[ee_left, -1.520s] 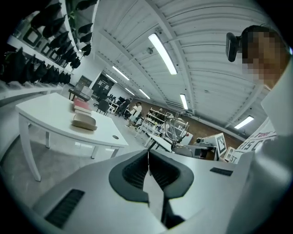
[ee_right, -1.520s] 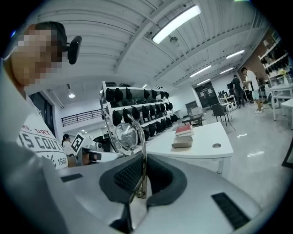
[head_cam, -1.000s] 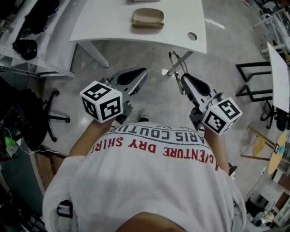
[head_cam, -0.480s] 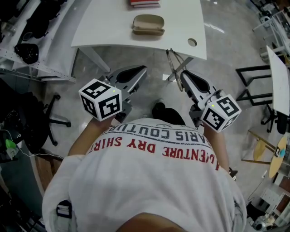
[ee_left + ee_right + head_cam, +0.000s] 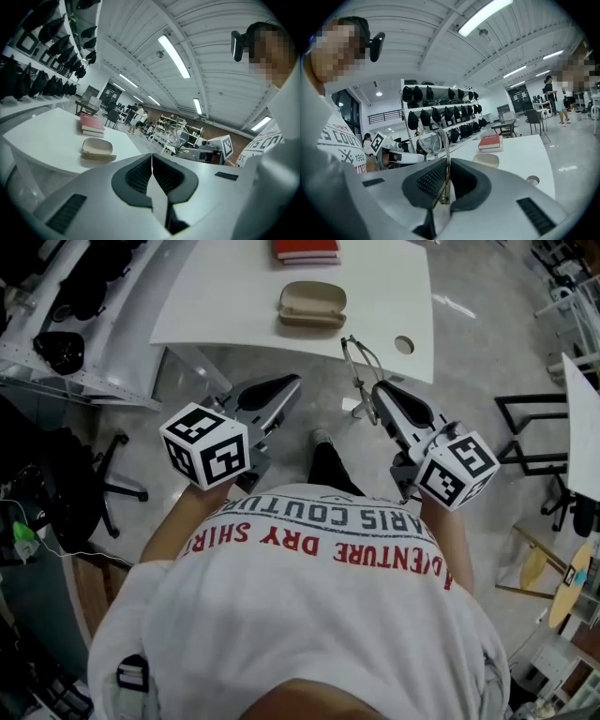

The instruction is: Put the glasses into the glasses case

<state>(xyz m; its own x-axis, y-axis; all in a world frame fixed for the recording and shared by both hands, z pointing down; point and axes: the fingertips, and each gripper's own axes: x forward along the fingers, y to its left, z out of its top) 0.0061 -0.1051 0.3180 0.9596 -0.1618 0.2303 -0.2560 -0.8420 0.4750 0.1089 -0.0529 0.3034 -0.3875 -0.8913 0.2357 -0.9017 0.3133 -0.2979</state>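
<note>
While left gripper point(image 5: 151, 164) jaws meet empty, right gripper point(image 5: 446, 180) jaws pinch the faint, thin-framed glasses point(image 5: 432, 140).

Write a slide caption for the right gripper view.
Right gripper clamps thin metal-framed glasses, facing beige oval case on white table.

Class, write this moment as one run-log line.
left gripper: shut, empty | right gripper: shut on glasses | glasses case: on white table
</note>
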